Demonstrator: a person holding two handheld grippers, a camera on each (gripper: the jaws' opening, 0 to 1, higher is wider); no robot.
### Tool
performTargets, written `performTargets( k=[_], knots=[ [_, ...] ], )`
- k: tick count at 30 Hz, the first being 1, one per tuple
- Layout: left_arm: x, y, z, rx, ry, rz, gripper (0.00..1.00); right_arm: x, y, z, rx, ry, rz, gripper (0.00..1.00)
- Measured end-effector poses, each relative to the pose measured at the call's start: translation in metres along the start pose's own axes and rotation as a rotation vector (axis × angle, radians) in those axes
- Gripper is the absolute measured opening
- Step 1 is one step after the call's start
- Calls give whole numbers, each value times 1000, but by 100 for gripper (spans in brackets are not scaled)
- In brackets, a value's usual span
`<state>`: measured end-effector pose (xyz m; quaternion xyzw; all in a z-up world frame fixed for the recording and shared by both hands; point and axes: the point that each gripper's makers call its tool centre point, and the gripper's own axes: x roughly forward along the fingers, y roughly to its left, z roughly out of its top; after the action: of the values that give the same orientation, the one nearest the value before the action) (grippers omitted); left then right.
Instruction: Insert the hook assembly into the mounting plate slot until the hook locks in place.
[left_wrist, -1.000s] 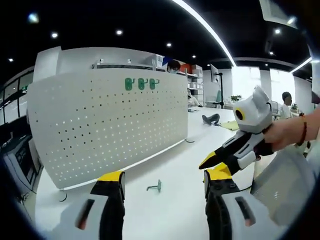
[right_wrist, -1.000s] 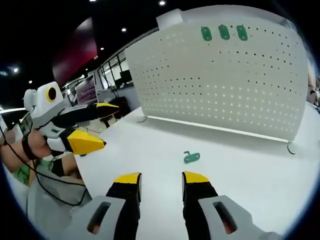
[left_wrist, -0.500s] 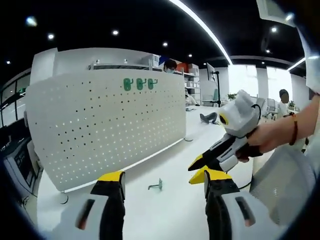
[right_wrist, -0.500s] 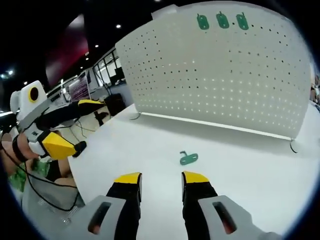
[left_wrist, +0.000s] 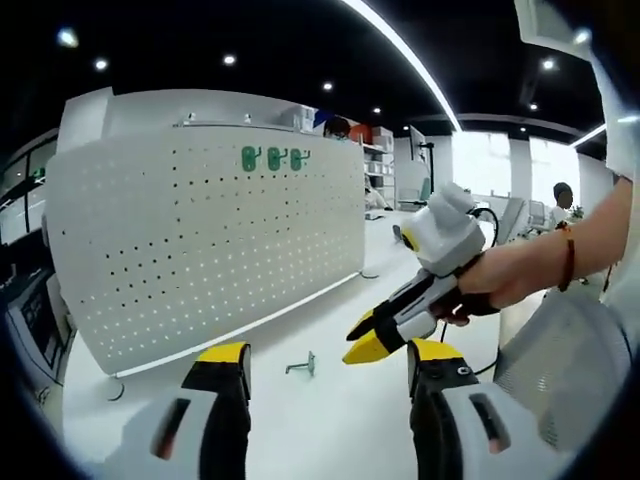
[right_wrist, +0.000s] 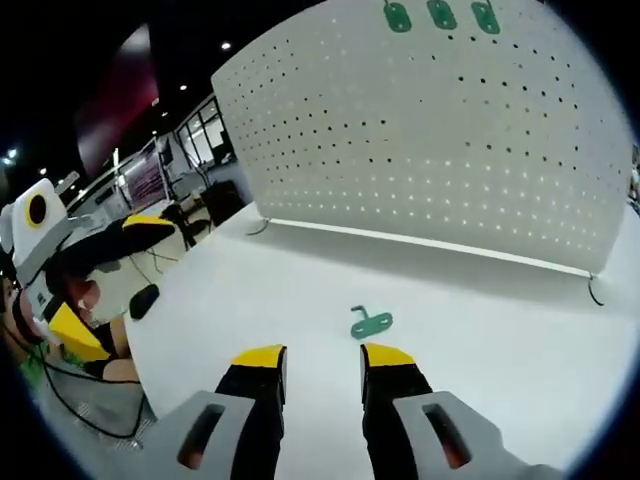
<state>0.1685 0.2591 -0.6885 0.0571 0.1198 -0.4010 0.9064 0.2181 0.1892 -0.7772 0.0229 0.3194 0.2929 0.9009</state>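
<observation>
Right gripper (right_wrist: 312, 358) now nearer green hook (right_wrist: 370, 322), jaws spread, hook flat on table (right_wrist: 500, 340), long axis sideways, left gripper (left_wrist: 328, 358) jaws spread

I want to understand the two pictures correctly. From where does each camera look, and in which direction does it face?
Left gripper view: rides on the left claw, facing the white pegboard and the green hook lying on the table; the right claw, held by the person's hand, enters from the right.
Right gripper view: rides on the right claw, low over the table, facing the hook and pegboard; the left claw is at the left edge.
Shared: pegboard, its three mounted green hooks, the loose hook, the table.
</observation>
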Motion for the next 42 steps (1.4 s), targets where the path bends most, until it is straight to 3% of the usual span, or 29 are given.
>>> performTargets(
  k=[18, 42],
  knots=[
    [-6, 0, -20, -26, 33, 10, 60, 36, -13, -19, -2, 97, -59, 28],
    [-7, 8, -23, -38, 33, 8, 56, 69, -31, -31, 87, 157, -99, 22]
  ],
)
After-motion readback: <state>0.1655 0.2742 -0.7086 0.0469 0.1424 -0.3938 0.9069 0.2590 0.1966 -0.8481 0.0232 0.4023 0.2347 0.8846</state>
